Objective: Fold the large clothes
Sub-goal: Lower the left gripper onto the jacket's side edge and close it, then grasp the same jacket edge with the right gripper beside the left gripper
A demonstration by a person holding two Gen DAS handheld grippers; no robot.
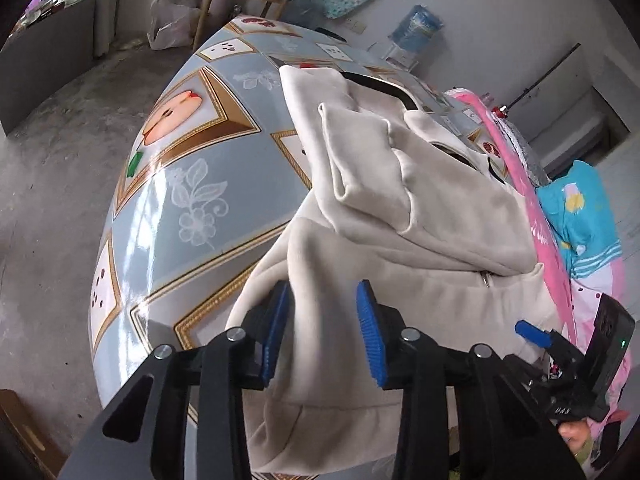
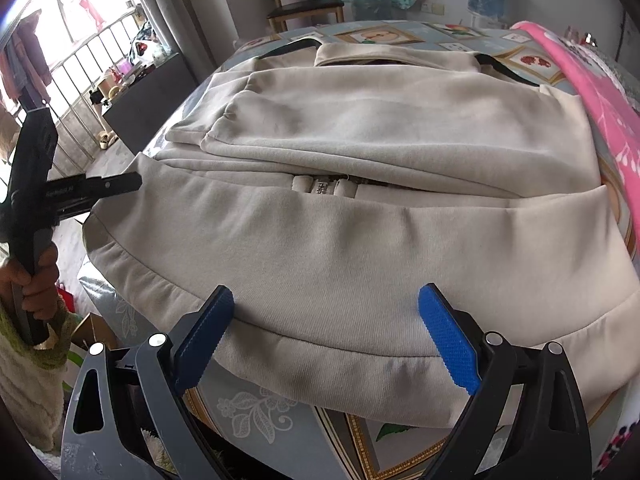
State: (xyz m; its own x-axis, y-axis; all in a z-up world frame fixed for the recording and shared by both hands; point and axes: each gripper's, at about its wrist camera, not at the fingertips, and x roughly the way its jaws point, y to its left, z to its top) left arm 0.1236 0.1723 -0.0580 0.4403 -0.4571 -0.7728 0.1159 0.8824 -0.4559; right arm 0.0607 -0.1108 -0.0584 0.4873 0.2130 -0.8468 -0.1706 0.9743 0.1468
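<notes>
Beige jacket (image 2: pixel 360 240) lies across the table's (image 1: pixel 192 184) near edge; left claw (image 1: pixel 324 336) pinches its side fold, right claw (image 2: pixel 326 336) gapes empty over the hem.

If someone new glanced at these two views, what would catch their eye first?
The big beige hoodie spread across the patterned table, partly folded, its hem nearest the camera. Next, the blue-padded left gripper with a fold of that fabric between its pads, and the right gripper open over the hem. A pink cloth lies along the right edge.
</notes>
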